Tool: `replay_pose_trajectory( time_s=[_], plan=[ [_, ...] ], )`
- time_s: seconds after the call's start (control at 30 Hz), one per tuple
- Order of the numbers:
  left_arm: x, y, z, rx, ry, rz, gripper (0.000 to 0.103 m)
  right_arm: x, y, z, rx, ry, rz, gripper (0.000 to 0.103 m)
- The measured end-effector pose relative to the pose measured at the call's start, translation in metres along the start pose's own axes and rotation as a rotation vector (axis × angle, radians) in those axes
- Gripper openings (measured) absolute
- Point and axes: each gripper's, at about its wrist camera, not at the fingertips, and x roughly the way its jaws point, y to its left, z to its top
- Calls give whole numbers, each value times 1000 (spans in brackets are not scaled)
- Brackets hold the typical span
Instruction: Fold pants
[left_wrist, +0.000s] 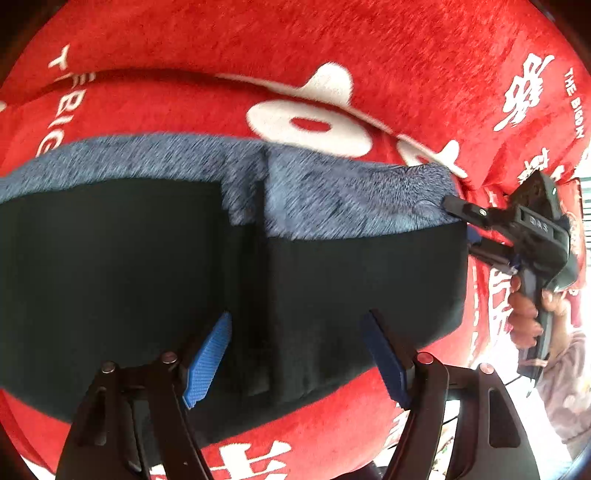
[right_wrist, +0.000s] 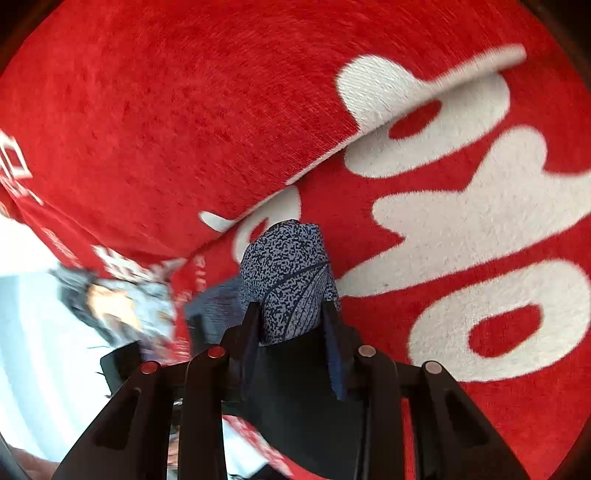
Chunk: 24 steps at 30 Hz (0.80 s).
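1. Pants lie flat on a red blanket w/ white lettering; outer side black, fuzzy blue-grey lining showing along the far edge as a band.
2. Left wrist view: left gripper hovers over the near part of the black fabric; jaws spread wide, blue pads clear of each other, nothing between them; can't tell if tips touch the cloth.
3. Same view, right side: right gripper comes in from the right, person's hand on its handle; its fingers meet the pants' right edge just where lining meets black fabric.
4. Right wrist view: right gripper jaws narrow, clamped on a bunched fold of pants; speckled blue-grey lining sticks up past the fingertips, black fabric fills the gap lower down.
5. Blanket has a fold/ridge running diagonally beyond the held cloth; big white shapes to the right of it.
6. Both views motion-blurred; left edge of right wrist view too smeared to read.
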Motion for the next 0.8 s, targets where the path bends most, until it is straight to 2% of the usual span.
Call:
replay_pose_trajectory(
  time_s=[0.03,0.07,0.1,0.17,0.27,0.33,0.4,0.43,0.53,0.57,0.7,0.8],
  plan=[
    [3,2,-3,-8,5,18,74,9,5,2,-43,-2,-136,35],
    [6,3,-6,-15,10,35,73,15,11,3,-73,-12,-187,40],
    [7,4,-7,-16,7,52,71,19,17,2,-105,-27,-227,41],
    [3,1,-10,-3,-13,86,71,22,36,-3,-177,-61,-329,50],
    [-11,-1,-13,27,-65,176,72,14,63,-17,-276,-96,-453,52],
    [-19,2,-15,35,-79,209,72,1,81,-28,-336,-152,-505,52],
    [-28,4,-15,42,-103,261,72,-10,103,-39,-377,-193,-458,49],
    [-31,6,-15,47,-114,289,72,-9,115,-45,-385,-186,-407,49],
    [-36,15,-17,46,-122,356,72,20,148,-51,-387,-100,-264,49],
    [-34,18,-18,35,-114,365,72,43,171,-51,-397,-85,-244,48],
    [-40,36,-24,-2,-110,377,72,91,197,-46,-384,-66,-200,45],
    [-40,49,-27,-25,-107,387,72,142,192,-53,-349,62,-221,39]
  ],
)
